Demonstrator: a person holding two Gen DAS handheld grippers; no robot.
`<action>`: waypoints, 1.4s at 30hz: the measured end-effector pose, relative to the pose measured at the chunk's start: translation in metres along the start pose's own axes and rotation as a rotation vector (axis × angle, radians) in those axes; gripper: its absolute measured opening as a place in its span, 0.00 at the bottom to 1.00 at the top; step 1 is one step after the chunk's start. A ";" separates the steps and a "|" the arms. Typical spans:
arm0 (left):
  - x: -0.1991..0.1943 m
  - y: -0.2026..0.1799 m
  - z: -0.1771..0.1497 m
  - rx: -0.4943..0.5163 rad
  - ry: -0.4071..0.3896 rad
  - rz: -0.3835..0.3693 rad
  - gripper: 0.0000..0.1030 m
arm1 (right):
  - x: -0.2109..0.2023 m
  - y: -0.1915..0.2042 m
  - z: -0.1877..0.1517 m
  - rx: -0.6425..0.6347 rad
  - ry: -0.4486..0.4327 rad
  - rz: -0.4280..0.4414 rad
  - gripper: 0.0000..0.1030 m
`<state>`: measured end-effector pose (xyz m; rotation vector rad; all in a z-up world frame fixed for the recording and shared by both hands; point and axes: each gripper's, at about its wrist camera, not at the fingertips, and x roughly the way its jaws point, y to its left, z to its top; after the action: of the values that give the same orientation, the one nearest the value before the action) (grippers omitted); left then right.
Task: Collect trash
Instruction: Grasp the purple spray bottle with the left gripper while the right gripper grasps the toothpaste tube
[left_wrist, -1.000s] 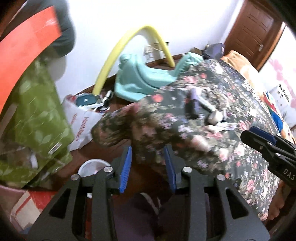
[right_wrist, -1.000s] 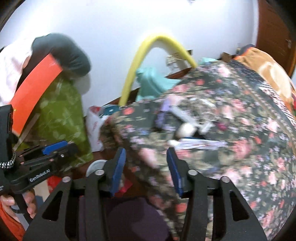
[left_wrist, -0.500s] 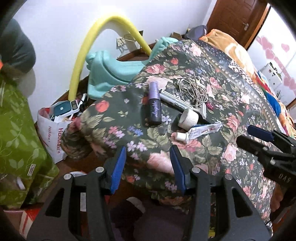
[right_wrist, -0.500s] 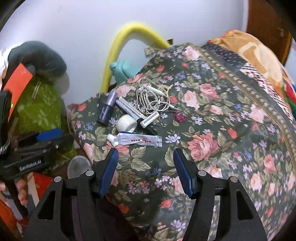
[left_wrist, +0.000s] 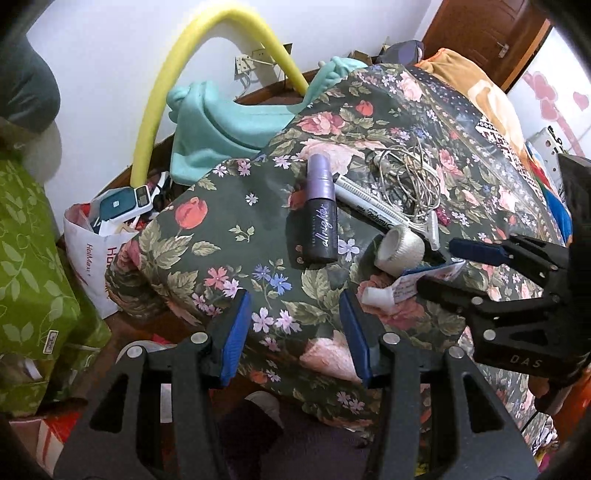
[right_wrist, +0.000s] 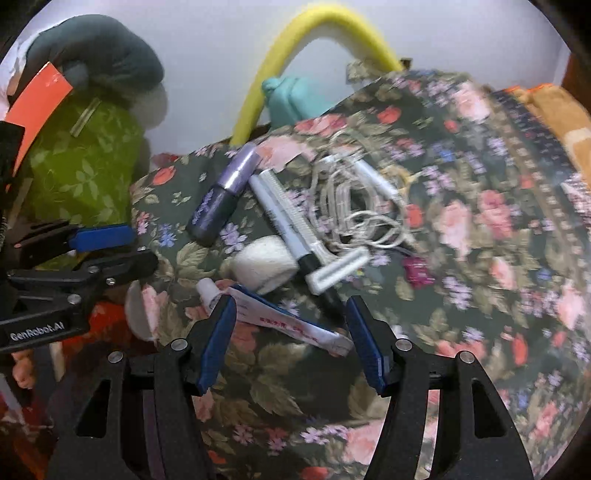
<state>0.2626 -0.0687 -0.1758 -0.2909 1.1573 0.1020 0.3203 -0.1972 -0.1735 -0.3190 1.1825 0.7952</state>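
Bed: I see a dark floral quilt (left_wrist: 229, 236) carrying a purple spray bottle (left_wrist: 322, 218).
Wall: white, yellow foam tube (left_wrist: 207, 40) arching.
Fingers: my left gripper (left_wrist: 295, 328) and right gripper (right_wrist: 291, 339) gape, empty.

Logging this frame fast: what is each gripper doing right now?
Left gripper: open, holding nothing.
Right gripper: open, empty, fingers either side of the ointment tube.

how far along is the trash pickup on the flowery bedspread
Nothing looks collected yet. The open right gripper straddles the white squeezed ointment tube; the left gripper is open, empty. Left lying: purple spray bottle, white tape roll, disposable razor, tangled cord.
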 end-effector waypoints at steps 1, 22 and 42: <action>0.002 -0.001 0.002 0.003 0.002 -0.001 0.47 | 0.002 -0.001 0.001 -0.001 0.004 0.013 0.56; 0.040 -0.019 0.020 0.042 -0.014 0.029 0.25 | -0.007 0.007 -0.027 -0.061 0.037 0.008 0.14; 0.026 -0.034 -0.008 0.084 0.056 -0.032 0.35 | -0.004 0.007 -0.023 0.046 0.053 0.006 0.21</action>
<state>0.2742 -0.1053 -0.1968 -0.2393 1.2090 0.0173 0.2993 -0.2078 -0.1772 -0.3007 1.2505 0.7678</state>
